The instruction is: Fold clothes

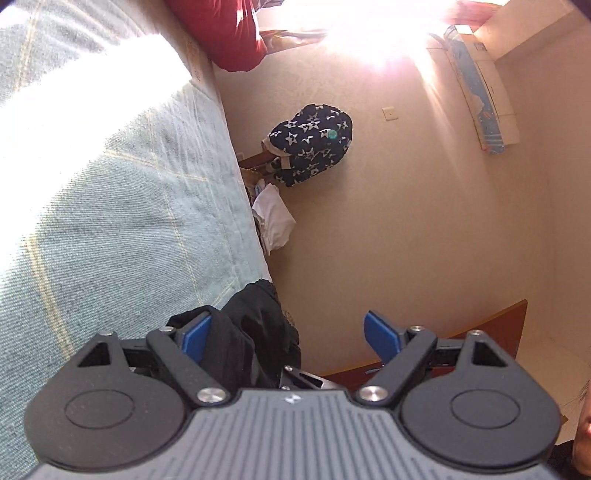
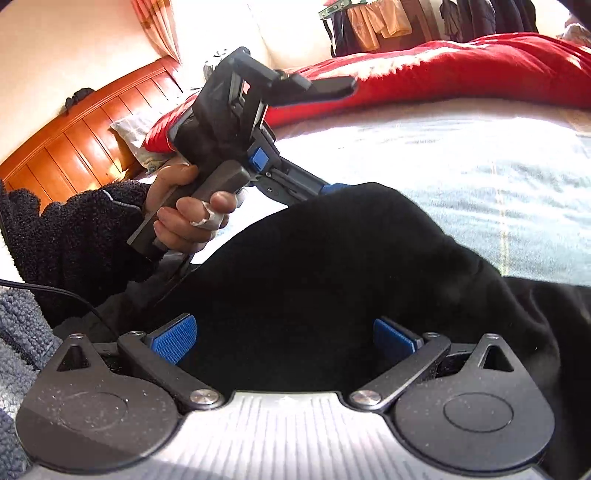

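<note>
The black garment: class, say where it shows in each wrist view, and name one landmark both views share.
Left wrist view: the black garment is at bottom centre, bunched by the left pad, at the bed's edge.
Right wrist view: it fills the lower middle, spreading right.
Shared landmark: the red quilt, top left there, upper right here.

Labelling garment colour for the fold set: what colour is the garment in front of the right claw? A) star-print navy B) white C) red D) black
D: the right wrist view shows a black garment bunched on the pale blue bedspread just ahead of the right claw; the red quilt lies further back on the bed.
</note>
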A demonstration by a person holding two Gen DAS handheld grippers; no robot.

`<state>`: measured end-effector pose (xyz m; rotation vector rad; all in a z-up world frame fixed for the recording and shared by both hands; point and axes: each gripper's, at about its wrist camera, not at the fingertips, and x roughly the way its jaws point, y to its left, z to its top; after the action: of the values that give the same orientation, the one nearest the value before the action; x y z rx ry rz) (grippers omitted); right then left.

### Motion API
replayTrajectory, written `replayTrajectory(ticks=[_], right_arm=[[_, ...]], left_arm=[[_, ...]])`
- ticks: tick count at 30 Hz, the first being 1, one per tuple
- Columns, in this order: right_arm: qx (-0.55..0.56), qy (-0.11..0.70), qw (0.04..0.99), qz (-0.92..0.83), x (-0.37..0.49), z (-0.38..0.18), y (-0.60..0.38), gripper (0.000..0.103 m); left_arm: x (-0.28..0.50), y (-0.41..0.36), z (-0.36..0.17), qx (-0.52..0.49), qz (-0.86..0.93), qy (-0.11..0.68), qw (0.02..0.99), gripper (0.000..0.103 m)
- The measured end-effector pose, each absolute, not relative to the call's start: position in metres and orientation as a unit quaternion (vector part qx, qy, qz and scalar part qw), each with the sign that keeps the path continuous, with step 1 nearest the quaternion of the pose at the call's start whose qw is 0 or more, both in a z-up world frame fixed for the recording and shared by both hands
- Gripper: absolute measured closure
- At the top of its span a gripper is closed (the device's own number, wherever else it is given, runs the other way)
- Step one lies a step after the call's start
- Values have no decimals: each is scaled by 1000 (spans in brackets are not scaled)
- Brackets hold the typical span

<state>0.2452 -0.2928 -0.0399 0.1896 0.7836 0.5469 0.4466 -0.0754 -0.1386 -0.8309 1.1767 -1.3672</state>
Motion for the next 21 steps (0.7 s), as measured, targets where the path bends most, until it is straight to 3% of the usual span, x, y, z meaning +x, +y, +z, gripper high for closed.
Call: replayTrajectory(ticks=[5,10,16,21], right_arm=[[71,367,901,218,267,-45,-296,0],[80,413,885,197,276,-77,-301,0],[106,402,889,190,261,-65,-311,0],[117,400,889,189,251,-63,-308,0]], left_arm=[[444,-54,-132,-338,-556,487,583,18],[427,-33,-113,-315,-545,453,631,17],[387,-10,-92,-214,-506,409,728,17],[350,12,-98,-164,-466,449,744,17]])
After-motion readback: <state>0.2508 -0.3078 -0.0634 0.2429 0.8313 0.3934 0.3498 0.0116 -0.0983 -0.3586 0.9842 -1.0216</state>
